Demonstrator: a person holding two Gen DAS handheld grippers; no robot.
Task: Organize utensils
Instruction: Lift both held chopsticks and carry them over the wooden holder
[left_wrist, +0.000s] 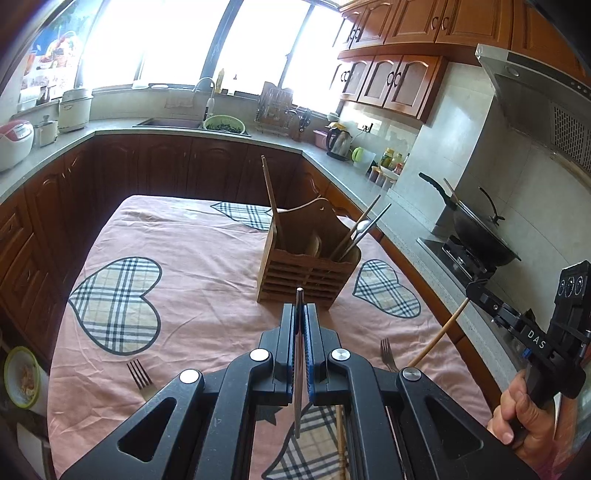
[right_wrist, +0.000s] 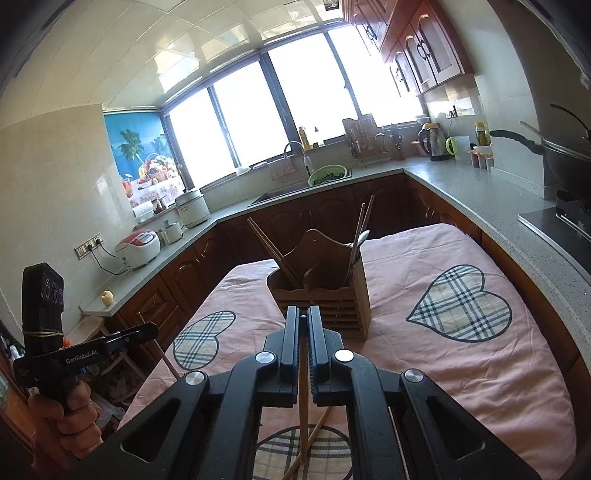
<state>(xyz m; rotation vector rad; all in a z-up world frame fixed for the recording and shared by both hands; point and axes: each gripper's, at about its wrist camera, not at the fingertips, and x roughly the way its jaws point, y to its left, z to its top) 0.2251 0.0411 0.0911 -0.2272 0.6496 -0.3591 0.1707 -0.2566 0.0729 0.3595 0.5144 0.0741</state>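
Note:
A wooden utensil holder (left_wrist: 308, 269) stands on the pink cloth table (left_wrist: 192, 258), holding chopsticks and a spoon; it also shows in the right wrist view (right_wrist: 325, 291). My left gripper (left_wrist: 300, 314) is shut on a thin metal utensil handle (left_wrist: 298, 354), just in front of the holder. My right gripper (right_wrist: 303, 317) is shut on a wooden chopstick (right_wrist: 303, 398), also in front of the holder. In the left wrist view the right gripper (left_wrist: 476, 291) holds that chopstick (left_wrist: 439, 332) at the right. Two forks (left_wrist: 139, 374) (left_wrist: 387, 352) lie on the cloth.
Another chopstick (right_wrist: 314, 435) lies on the cloth under my right gripper. Counters wrap around the table, with a sink (left_wrist: 170, 123), rice cooker (left_wrist: 13, 144), kettle (left_wrist: 338, 142) and a wok on the stove (left_wrist: 480, 232). A plate of food (left_wrist: 21, 376) sits lower left.

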